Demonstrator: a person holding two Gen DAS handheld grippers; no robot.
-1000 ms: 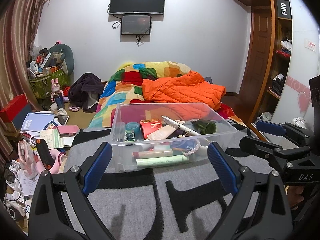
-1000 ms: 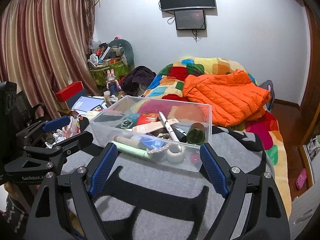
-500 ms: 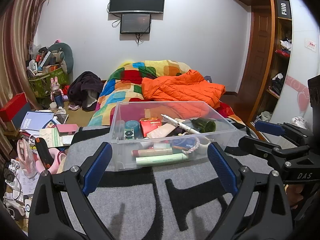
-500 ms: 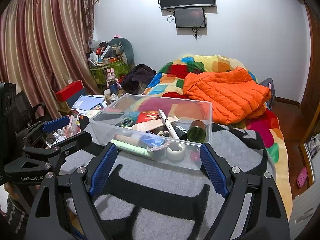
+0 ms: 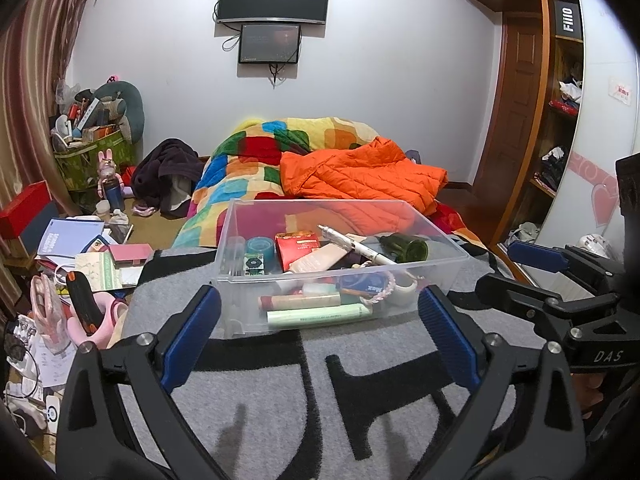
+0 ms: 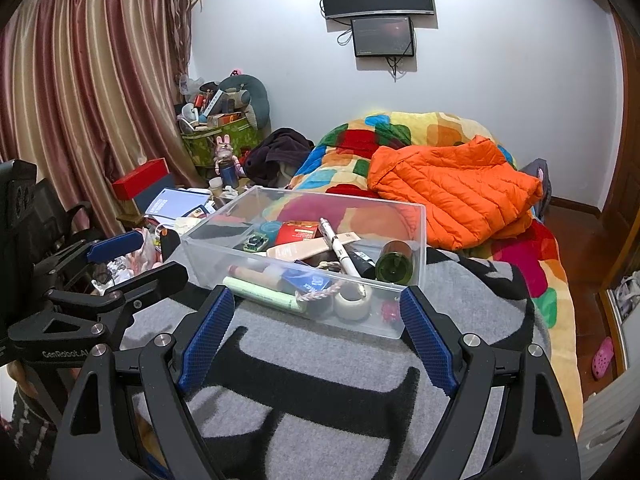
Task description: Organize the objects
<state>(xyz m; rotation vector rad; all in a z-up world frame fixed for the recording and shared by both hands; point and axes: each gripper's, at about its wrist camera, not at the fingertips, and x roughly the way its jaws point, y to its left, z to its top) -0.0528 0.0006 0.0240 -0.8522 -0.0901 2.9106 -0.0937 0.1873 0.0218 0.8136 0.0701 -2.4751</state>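
A clear plastic bin [image 5: 448, 256] [image 6: 418, 240] sits on a grey and black blanket [image 5: 320, 392] [image 6: 312, 392]. It holds several small items: a white pen [image 5: 356, 245] [image 6: 340, 250], a dark green bottle [image 5: 404, 246] [image 6: 394, 268], a red box [image 5: 298, 250], a green tube [image 5: 318, 314] [image 6: 264, 294], tape rolls [image 6: 352, 304]. My left gripper [image 5: 318, 330] is open and empty just in front of the bin. My right gripper [image 6: 316, 334] is open and empty in front of the bin too, and shows at the right of the left wrist view [image 5: 536, 258].
An orange jacket [image 5: 360, 176] [image 6: 452, 192] lies on a colourful quilt [image 5: 256, 152] behind the bin. Books, boxes and clutter [image 5: 80, 248] cover the floor at the left. A wooden shelf [image 5: 556, 120] stands at the right. Curtains [image 6: 92, 100] hang at the left.
Both grippers have drawn back and risen slightly, so the bin sits a little farther and lower in both views. Both stay open and empty.
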